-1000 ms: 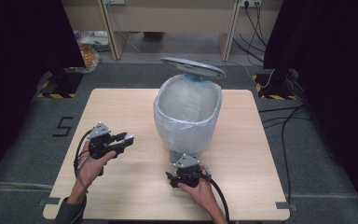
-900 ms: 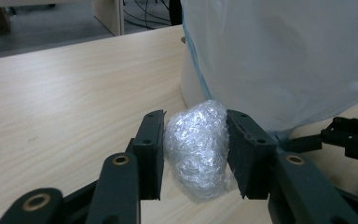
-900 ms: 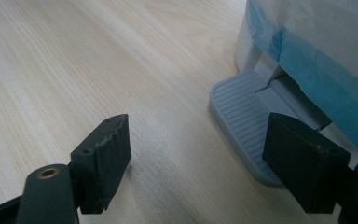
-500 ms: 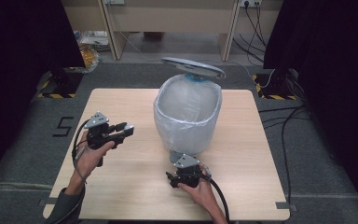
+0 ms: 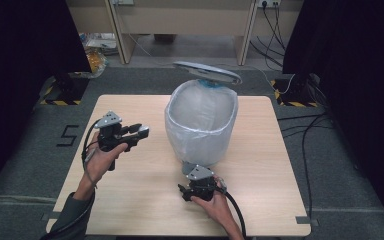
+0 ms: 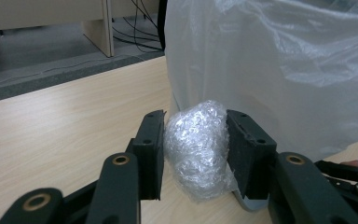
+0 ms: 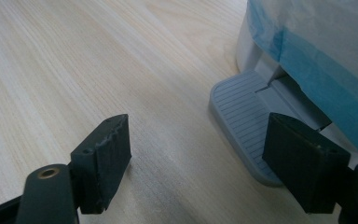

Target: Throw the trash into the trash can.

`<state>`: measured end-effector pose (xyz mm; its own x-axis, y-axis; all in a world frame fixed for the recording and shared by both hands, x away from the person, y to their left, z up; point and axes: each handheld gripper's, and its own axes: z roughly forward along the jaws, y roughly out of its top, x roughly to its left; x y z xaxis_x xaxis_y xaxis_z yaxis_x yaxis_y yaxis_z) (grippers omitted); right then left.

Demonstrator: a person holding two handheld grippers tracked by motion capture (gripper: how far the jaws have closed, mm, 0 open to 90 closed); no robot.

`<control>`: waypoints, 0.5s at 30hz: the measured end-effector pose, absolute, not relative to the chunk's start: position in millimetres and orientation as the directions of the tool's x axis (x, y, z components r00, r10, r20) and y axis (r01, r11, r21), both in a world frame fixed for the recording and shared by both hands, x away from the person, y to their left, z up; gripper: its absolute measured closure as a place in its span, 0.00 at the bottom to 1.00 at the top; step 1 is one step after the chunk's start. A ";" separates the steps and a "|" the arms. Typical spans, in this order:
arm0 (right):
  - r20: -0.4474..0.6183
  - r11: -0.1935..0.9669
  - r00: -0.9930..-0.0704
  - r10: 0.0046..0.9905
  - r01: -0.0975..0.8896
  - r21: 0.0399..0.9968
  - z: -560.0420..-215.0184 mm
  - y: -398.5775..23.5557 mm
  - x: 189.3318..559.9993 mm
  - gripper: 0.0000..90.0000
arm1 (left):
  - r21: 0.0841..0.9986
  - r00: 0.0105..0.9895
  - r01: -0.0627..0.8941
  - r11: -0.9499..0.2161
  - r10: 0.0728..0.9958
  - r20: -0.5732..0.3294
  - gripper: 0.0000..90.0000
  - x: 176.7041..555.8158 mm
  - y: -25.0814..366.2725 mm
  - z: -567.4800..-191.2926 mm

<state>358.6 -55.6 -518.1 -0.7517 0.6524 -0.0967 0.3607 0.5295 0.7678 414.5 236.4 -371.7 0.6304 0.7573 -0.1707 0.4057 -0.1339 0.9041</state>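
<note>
The crumpled ball of clear, silvery plastic wrap (image 6: 198, 147) sits clamped between the two black jaws of the left gripper (image 5: 139, 132), held above the pale wooden table (image 5: 140, 200) at about nine o'clock from the pedal bin. That bin, a white step bin lined with a translucent plastic bag (image 5: 201, 125), stands near the table's middle with its grey oval lid (image 5: 207, 72) tipped up at twelve o'clock. At six o'clock from the bin, the right gripper (image 5: 198, 184) rests low with its jaws spread and nothing between them; in the right gripper view one jaw is over the grey ribbed foot pedal (image 7: 242, 114), which seems to be what props the lid open.

The step in hand appears to be carrying the ball to the bin's mouth. To do it well, the left gripper should lift clear above the bag's rim before crossing over, release only once centred over the opening, and the right gripper should keep steady pressure on the pedal so the lid does not drop.
</note>
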 end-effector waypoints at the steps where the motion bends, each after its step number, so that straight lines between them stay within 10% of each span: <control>1: -0.096 0.528 -0.751 0.653 0.362 0.768 -518.1 -55.2 358.4 0.26 | 0.905 0.633 0.404 -0.131 0.755 -0.173 0.65 415.3 236.3 -370.2; 15: -0.096 0.529 -0.752 0.652 0.361 0.768 -518.1 -55.7 358.6 0.26 | 0.920 0.642 0.372 -0.125 0.750 -0.158 0.65 421.8 233.9 -345.1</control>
<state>358.6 -55.7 -518.1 -0.7517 0.6524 -0.0963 0.3610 0.5293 0.7677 421.8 233.9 -345.1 0.6424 0.7498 -0.1583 0.3720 -0.1246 0.9198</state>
